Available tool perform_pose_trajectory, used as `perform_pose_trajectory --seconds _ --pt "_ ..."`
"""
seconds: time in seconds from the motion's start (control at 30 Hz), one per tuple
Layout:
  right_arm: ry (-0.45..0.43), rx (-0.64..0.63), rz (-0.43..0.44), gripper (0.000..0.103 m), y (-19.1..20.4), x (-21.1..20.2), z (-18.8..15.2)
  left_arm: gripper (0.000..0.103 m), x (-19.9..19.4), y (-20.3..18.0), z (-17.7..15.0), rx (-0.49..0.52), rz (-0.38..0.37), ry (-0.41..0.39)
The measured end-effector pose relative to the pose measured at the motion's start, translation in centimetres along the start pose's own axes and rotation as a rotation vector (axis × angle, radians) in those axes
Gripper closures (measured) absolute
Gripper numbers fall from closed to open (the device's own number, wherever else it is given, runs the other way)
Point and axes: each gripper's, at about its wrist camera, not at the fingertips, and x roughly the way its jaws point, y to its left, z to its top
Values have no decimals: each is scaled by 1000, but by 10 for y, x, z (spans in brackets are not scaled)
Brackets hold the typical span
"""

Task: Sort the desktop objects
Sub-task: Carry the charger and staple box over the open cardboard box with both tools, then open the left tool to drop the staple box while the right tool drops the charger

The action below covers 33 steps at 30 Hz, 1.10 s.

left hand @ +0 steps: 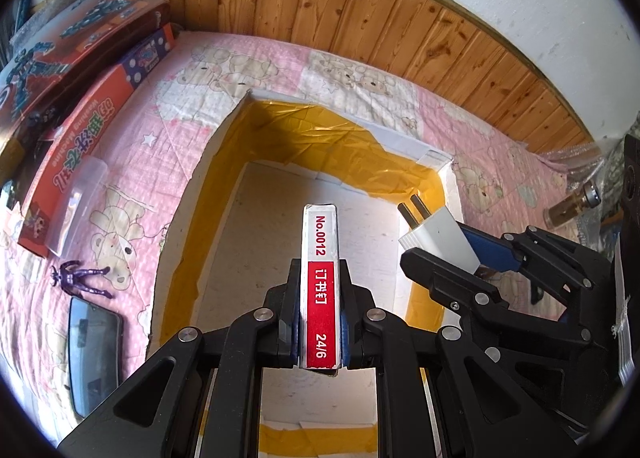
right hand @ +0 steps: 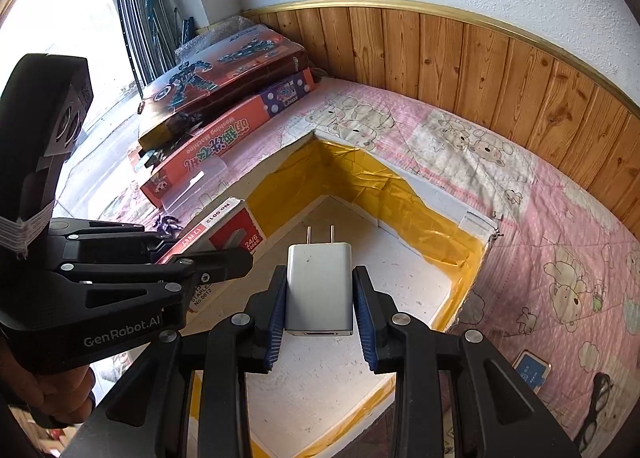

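Left hand-held gripper (left hand: 320, 298) clamped on a staples box (left hand: 320, 282), right hand-held gripper (right hand: 320, 298) clasped a white charger (right hand: 320, 286), both over the open box (left hand: 328, 125).

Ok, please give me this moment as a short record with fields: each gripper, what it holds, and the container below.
left gripper: shut on red-and-white staple box
right gripper: shut on white two-pin plug charger
container: open white box lined with yellow tape, under both grippers
surface: pink bear-print quilt
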Motion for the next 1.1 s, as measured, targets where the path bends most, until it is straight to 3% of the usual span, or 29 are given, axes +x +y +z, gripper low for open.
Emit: perform_pose_trajectory --seconds 0.3,0.6,0.8,0.83,0.87,0.9,1.1 --pt "87 -40 -19 70 -14 31 8 89 33 -1 12 -21 12 89" --pt "241 -87 -72 70 -33 83 10 89 91 9 27 -26 57 164" --pt "311 -127 -105 69 -29 103 14 88 113 7 39 8 79 130" --pt "310 -126 -118 66 -29 104 15 82 114 8 41 14 95 122" --pt "303 -122 -122 63 -29 103 16 68 114 10 43 13 116 115" --pt "297 -117 -120 57 -29 100 16 61 111 12 43 2 124 108" --pt "256 -101 -82 50 -22 68 15 56 84 18 36 -21 106 104"
